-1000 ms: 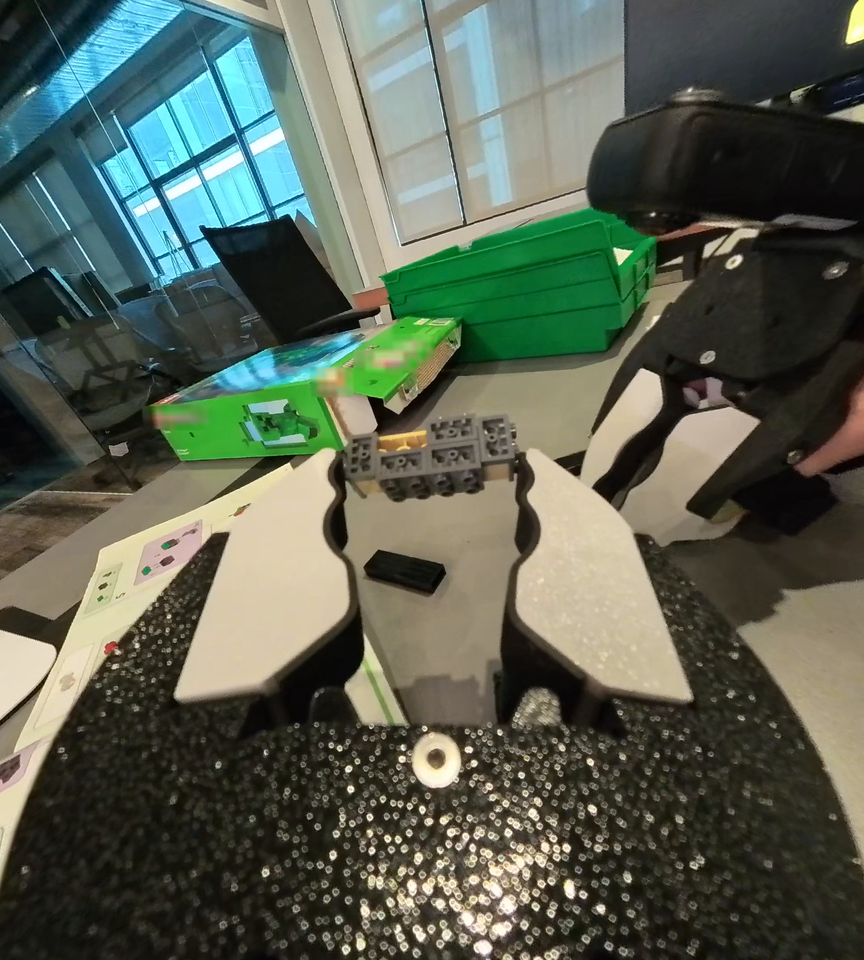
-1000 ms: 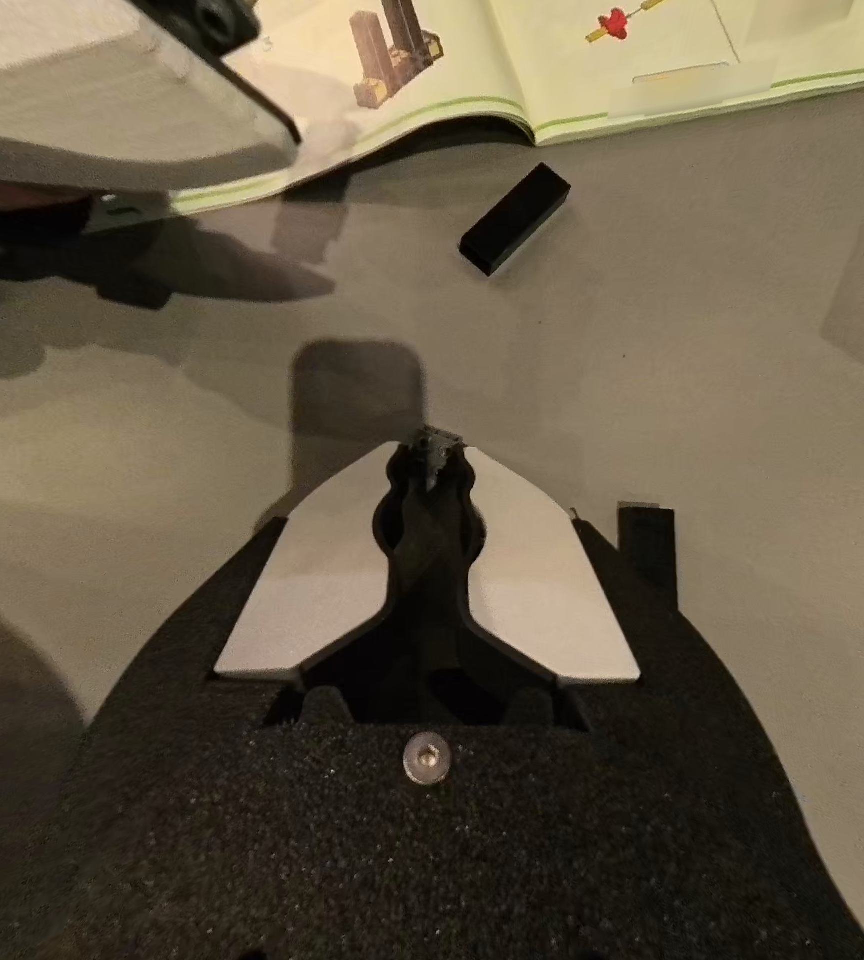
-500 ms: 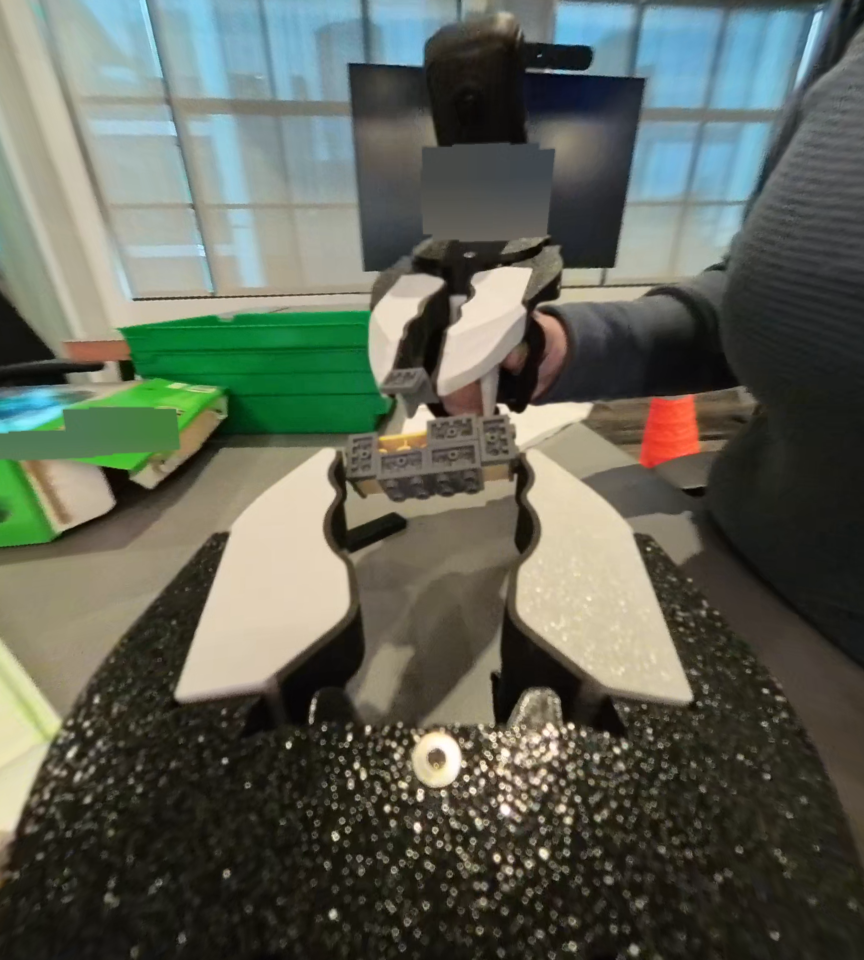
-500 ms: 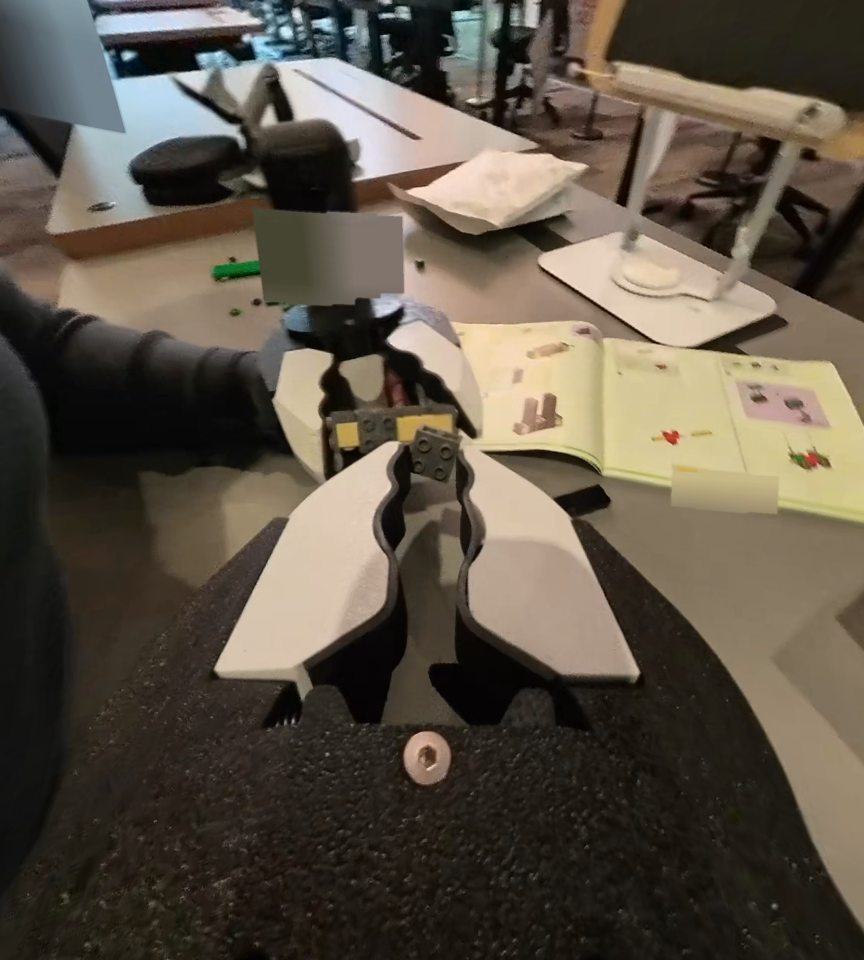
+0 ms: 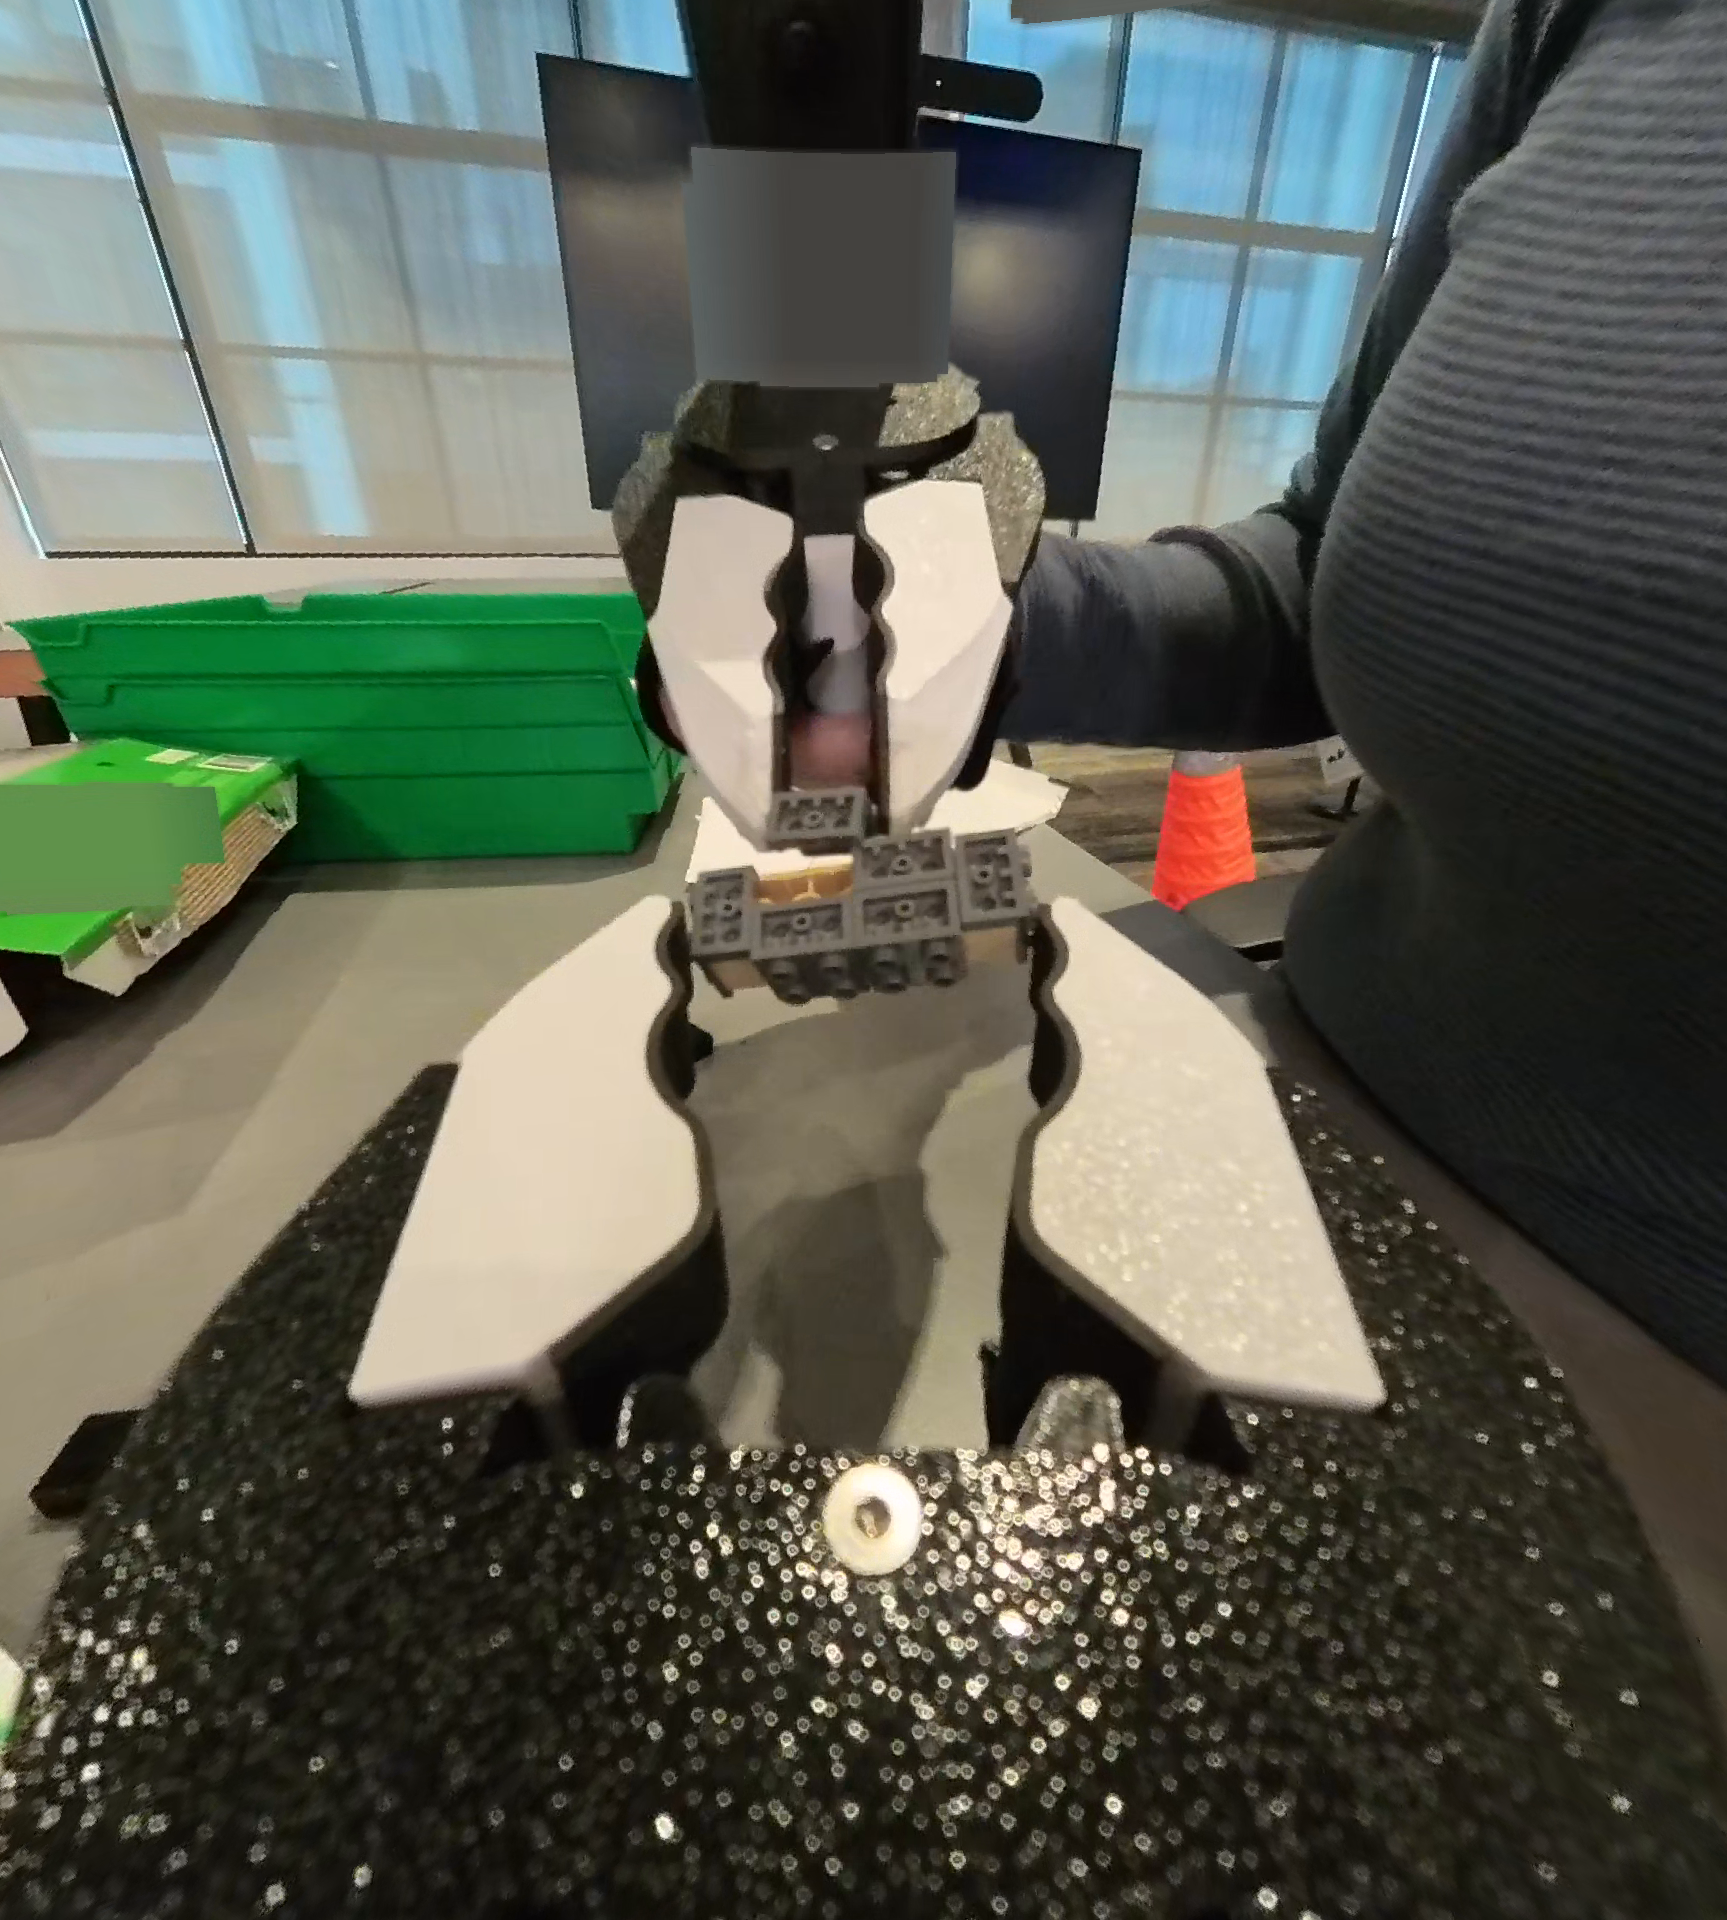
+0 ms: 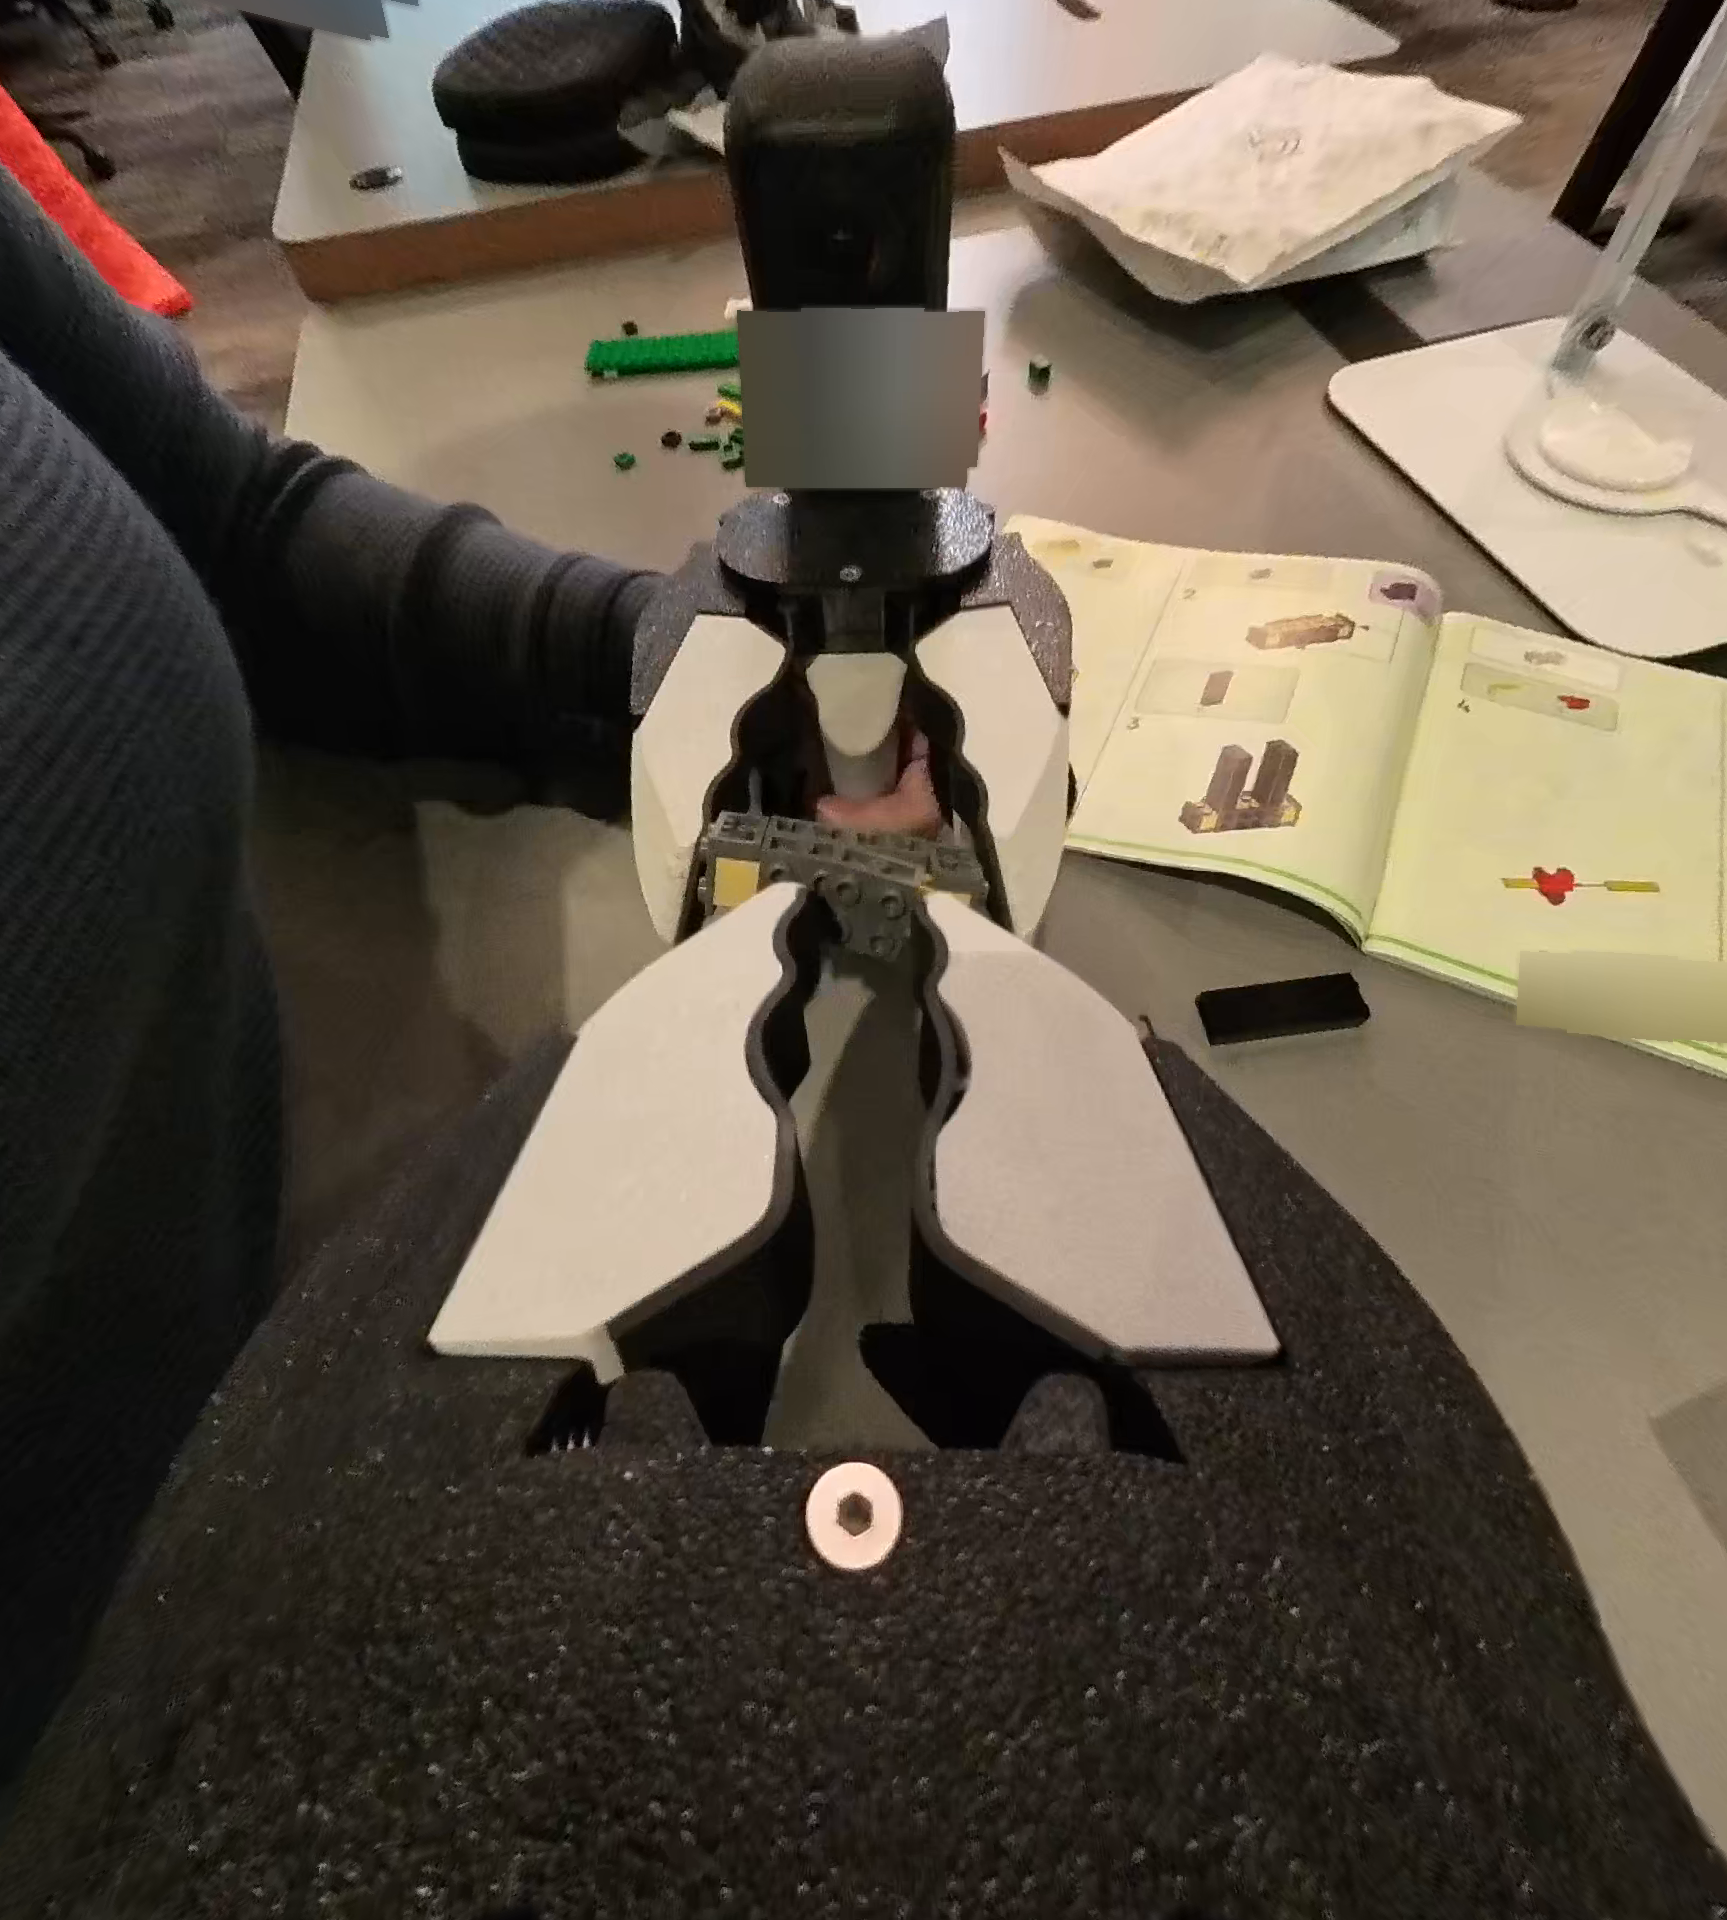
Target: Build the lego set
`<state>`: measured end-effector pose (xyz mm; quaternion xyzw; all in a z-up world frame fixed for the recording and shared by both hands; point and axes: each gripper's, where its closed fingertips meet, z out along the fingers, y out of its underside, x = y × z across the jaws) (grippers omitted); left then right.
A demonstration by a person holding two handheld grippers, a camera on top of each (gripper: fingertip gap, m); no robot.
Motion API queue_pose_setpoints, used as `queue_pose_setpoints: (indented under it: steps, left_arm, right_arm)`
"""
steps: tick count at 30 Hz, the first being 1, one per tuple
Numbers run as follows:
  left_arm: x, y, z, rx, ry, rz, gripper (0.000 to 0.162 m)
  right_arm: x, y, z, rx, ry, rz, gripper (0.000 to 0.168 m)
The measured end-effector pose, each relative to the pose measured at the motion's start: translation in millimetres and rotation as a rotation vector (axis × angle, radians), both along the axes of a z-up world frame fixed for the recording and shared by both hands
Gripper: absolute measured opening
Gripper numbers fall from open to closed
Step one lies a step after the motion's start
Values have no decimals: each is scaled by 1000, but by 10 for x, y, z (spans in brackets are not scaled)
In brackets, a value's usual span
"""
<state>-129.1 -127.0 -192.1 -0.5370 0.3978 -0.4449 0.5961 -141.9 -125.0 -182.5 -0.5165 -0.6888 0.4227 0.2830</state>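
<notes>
Left gripper clamped on a grey and tan studded brick assembly, held at the fingertips by its two short ends, long axis running crosswise between the fingers, studs facing up and toward the camera. Right gripper narrowed onto a small dark grey square plate, pinched at the tips, flat face tilted toward the camera. Seen from the left wrist, plate poised just above the left part of the assembly, touching or nearly so; contact cannot be judged. Both claws facing each other nose to nose above a grey tabletop.

Right of the right gripper: a black rectangular brick flat on the table, long axis crosswise, and beyond it an open pale-green instruction booklet. Farther off, a white lamp base, crumpled white paper, and scattered green pieces. Beyond and left of the left gripper: stacked green plastic bins and a green cardboard box; to its right, an orange cone and a dark ribbed sleeve.
</notes>
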Motion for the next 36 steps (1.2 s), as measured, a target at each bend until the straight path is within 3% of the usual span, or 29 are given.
queue_pose_setpoints:
  steps: [9, 13, 16, 19, 25, 30, 36]
  left_arm:
    - [-20, 33, 6, -15, -13, 17, 63]
    - [-21, 98, -48, -48, 25, 57, 63]
    - [-36, 190, -222, -81, 170, 135, 63]
    - [-22, 187, -505, -125, 402, 153, 63]
    - [40, 91, -919, -199, 668, 131, 63]
    - [4, 32, -1075, -231, 772, 140, 64]
    - [4, 9, -1091, -259, 774, 157, 68]
  right_arm:
    - [93, 137, -101, 44, -57, -45, 16]
    - [221, 297, -486, 91, -190, -134, 16]
    - [334, 337, -839, 129, -299, -164, 16]
    - [377, 323, -982, 140, -320, -168, 17]
    - [389, 267, -972, 176, -289, -116, 16]
    - [430, 210, -955, 141, -252, -98, 16]
    - [458, 157, -952, 129, -227, -74, 16]
